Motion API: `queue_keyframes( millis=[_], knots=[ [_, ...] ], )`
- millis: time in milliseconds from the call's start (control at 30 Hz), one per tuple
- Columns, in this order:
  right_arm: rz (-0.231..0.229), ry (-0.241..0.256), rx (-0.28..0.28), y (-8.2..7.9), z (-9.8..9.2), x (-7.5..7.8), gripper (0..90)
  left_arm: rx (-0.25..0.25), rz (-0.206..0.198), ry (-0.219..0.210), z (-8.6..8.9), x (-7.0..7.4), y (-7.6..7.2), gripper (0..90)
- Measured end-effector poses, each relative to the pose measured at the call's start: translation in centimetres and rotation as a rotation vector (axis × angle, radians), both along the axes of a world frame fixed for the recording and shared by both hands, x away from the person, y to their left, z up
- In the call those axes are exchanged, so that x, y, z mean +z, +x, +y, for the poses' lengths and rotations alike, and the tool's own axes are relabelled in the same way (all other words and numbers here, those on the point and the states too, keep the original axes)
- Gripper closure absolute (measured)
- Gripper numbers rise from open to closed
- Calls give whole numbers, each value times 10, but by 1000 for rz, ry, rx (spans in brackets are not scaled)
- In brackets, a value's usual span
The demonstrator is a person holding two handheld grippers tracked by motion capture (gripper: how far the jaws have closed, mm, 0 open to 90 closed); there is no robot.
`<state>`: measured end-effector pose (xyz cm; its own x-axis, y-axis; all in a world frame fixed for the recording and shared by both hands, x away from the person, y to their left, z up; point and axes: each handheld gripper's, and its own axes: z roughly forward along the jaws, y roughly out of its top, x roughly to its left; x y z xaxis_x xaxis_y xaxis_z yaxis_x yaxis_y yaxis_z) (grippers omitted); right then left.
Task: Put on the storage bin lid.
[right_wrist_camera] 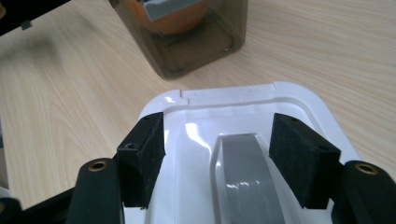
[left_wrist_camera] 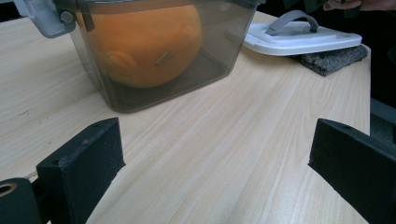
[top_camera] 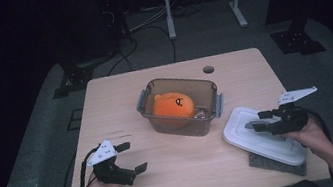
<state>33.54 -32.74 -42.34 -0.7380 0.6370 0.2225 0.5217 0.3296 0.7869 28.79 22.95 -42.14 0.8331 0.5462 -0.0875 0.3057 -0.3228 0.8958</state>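
The right gripper (right_wrist_camera: 217, 158) is straddling the grey handle (right_wrist_camera: 243, 182) of the white lid (top_camera: 262, 134), jaws spread, probably not touching yet. The lid, lying tilted on a grey pad (top_camera: 279, 164), is risking a slide. The left gripper (top_camera: 131, 157) is waiting open-jawed near the container (top_camera: 179, 106).

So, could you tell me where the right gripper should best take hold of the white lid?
Probably by the grey handle that arches up along the middle of the white lid, coming from above. The right gripper hangs open with a jaw on either side of it, and the lid's flat rim offers less to grip.
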Motion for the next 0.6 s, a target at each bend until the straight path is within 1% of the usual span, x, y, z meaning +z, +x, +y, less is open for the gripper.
queue_keyframes(
  millis=[200, 300, 367, 467, 600],
  knots=[
    [-3, 1, -22, -2, -8, -2, 344, 5, 1, -6, 2, 0, 0, 23],
    [2, -6, -31, -1, -11, -6, 343, 2, 2, -3, 0, 0, 0, 23],
    [12, 9, -39, -1, -13, -8, 343, 1, 2, -3, 0, 0, 0, 23],
    [16, 2, -45, -2, -15, -13, 346, 1, 2, -5, -1, -1, 1, 23],
    [6, -6, -54, -4, -17, -19, 384, 1, 2, -5, 0, -1, 1, 23]
  ],
)
